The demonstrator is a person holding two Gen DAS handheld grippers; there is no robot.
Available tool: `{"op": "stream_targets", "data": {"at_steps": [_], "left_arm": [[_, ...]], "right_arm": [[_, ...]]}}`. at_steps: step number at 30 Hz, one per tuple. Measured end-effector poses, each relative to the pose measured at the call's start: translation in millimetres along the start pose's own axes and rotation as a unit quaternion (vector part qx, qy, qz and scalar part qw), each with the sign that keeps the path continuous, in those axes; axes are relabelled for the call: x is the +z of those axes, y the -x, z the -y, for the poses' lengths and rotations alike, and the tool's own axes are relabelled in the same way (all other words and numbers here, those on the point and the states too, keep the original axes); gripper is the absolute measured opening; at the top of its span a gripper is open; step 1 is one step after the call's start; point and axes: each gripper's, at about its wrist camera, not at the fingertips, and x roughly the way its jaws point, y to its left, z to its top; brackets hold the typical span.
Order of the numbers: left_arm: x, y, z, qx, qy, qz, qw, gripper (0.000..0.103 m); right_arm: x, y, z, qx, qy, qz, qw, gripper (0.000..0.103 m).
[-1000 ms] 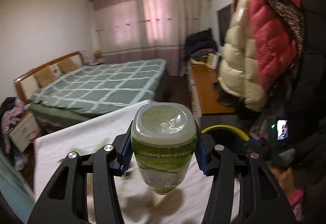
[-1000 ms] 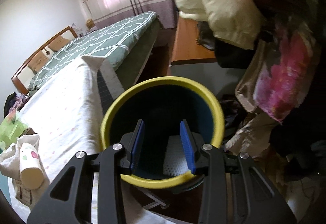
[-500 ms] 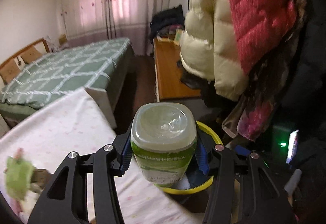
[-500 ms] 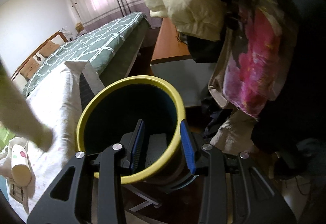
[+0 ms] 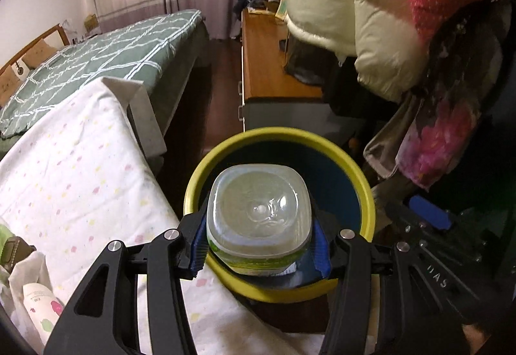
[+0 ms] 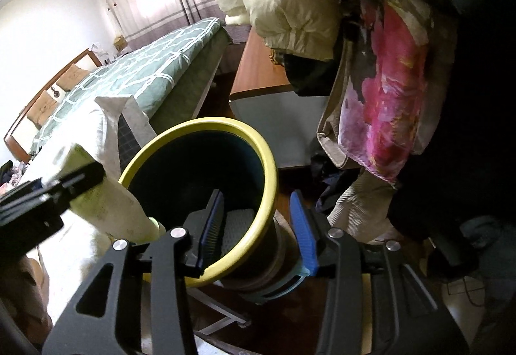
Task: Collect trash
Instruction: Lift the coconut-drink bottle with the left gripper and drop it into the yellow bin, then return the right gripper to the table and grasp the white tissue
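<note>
The left gripper [image 5: 259, 239] is clamped on a clear plastic bottle [image 5: 259, 216] with a green label, its blue pads pressed to both sides and the bottle's square base turned toward the camera. The bottle hangs right over the mouth of the yellow-rimmed bin [image 5: 364, 193] — dark blue inside — which sits just off the right edge of the counter [image 5: 80, 168], a surface draped in a white cloth with small coloured dots. In the right wrist view the same bottle [image 6: 106, 206] enters from the left, slanting with its cap end down at the bin's near-left rim. The right gripper [image 6: 258, 226] holds the bin [image 6: 206, 126] by its near wall: one blue finger is inside, the other outside, the yellow rim between them. At the near-left corner of the counter a white bottle [image 5: 40, 306] with pink and green marks lies on crumpled cloth. Far beyond stands a bed [image 5: 106, 45] with a green checked cover, and puffy coats [image 5: 361, 10] hang to the right.
</note>
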Motion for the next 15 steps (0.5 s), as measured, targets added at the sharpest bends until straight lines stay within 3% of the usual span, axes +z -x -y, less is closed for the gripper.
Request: {"op": "stream_targets", "data": {"at_steps": [1,3,8,11,15], "left_arm": [[-3,4,-3,-0.001,0.002,-0.001,1.0,0.053],[-5,11,-5,0.002,0.004,0.008,1.0,0.066],[-8,44,-16,0.003,0.011,0.031,0.9995,0.07],[-15,75,-31,0.011,0.025,0.053,0.9982,0.078],[-37,132,-65,0.047,0.049,0.091,0.9935,0.085]], "right_arm": [[0,1,-2,0.0,0.002,0.0,1.0,0.042],[0,3,-6,0.0,0.006,0.002,1.0,0.042],[-1,9,-17,0.001,0.015,0.006,1.0,0.043],[-2,11,-26,0.003,0.024,0.007,1.0,0.044],[-7,10,-43,0.013,0.04,0.003,0.999,0.046]]}}
